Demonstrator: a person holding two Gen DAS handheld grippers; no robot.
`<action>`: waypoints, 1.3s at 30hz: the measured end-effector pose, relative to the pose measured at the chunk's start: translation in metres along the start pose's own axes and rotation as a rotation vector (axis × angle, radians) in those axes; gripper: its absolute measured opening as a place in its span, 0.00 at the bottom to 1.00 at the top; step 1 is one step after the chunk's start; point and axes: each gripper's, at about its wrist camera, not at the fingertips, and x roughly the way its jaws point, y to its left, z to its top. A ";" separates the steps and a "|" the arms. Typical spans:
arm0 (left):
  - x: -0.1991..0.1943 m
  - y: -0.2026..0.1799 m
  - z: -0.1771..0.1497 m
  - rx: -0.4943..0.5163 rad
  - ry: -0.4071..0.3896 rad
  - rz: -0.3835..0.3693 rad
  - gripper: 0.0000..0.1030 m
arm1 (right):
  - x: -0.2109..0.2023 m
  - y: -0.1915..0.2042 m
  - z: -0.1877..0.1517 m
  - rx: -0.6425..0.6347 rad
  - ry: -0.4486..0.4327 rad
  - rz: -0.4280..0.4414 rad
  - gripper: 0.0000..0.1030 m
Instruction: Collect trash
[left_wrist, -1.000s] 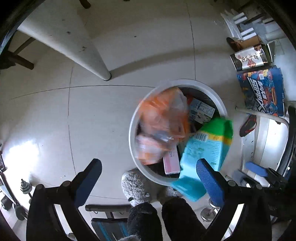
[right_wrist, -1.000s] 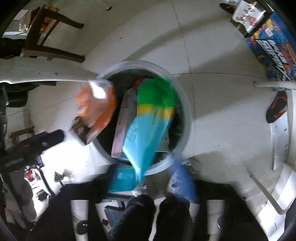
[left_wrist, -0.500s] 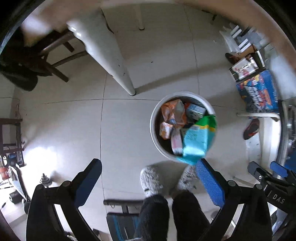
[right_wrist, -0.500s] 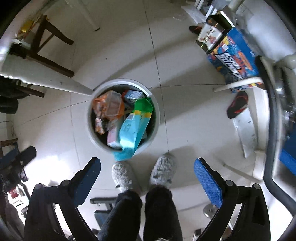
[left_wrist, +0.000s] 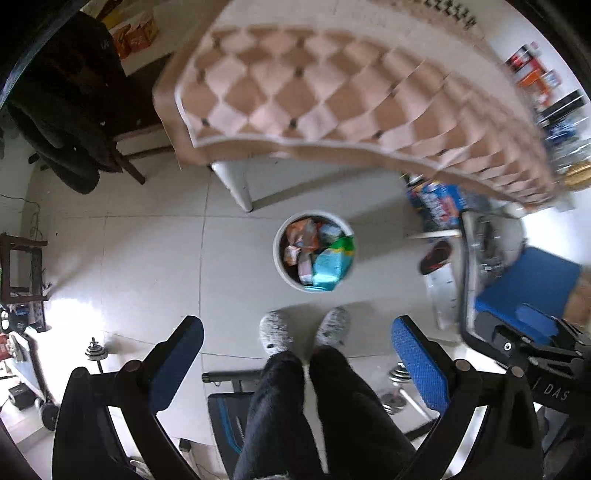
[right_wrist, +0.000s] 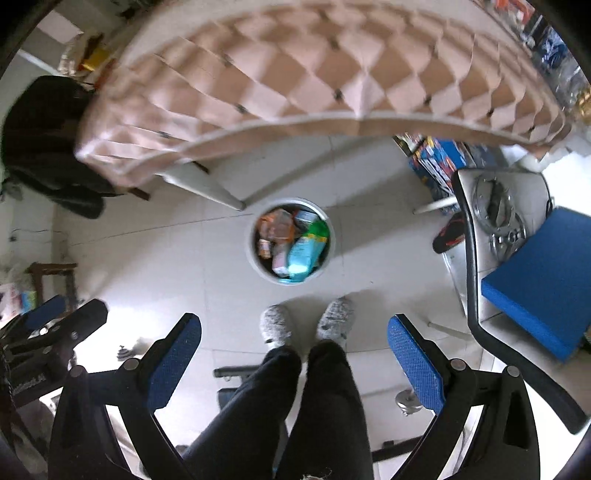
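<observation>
1. Both grippers had risen well clear of the bin since the earlier frames, so the bin looked small and far below, and the checked cloth on the bench had swung into the top of both views.
2. Nearest the cameras, the left gripper (left_wrist: 295, 363) and the right gripper (right_wrist: 293, 360) hung with jaws spread wide and nothing between them.
3. Below them stood the person's legs (right_wrist: 295, 406) and grey slippers (left_wrist: 275, 332) on the tiled floor (left_wrist: 147, 266), just short of the bin.
4. Beyond the slippers, the white round bin (left_wrist: 277, 258) sat on the floor near the bench leg (left_wrist: 232, 184), holding an orange wrapper (left_wrist: 303, 234), a teal and green bag (left_wrist: 330, 262) leaning over its near rim, a pink packet and a small carton.
5. Judging by this, the latest drop looked finished; any trash left on the bench (right_wrist: 295, 66) could not be made out through the blur.
</observation>
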 end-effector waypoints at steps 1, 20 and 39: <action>-0.019 -0.002 -0.001 0.001 -0.012 -0.020 1.00 | -0.019 0.004 -0.001 -0.007 -0.007 0.017 0.99; -0.191 -0.014 -0.023 0.050 -0.160 -0.257 1.00 | -0.207 0.015 -0.030 -0.069 -0.058 0.255 1.00; -0.210 -0.020 -0.020 0.064 -0.195 -0.303 1.00 | -0.244 0.007 -0.020 -0.104 -0.071 0.319 1.00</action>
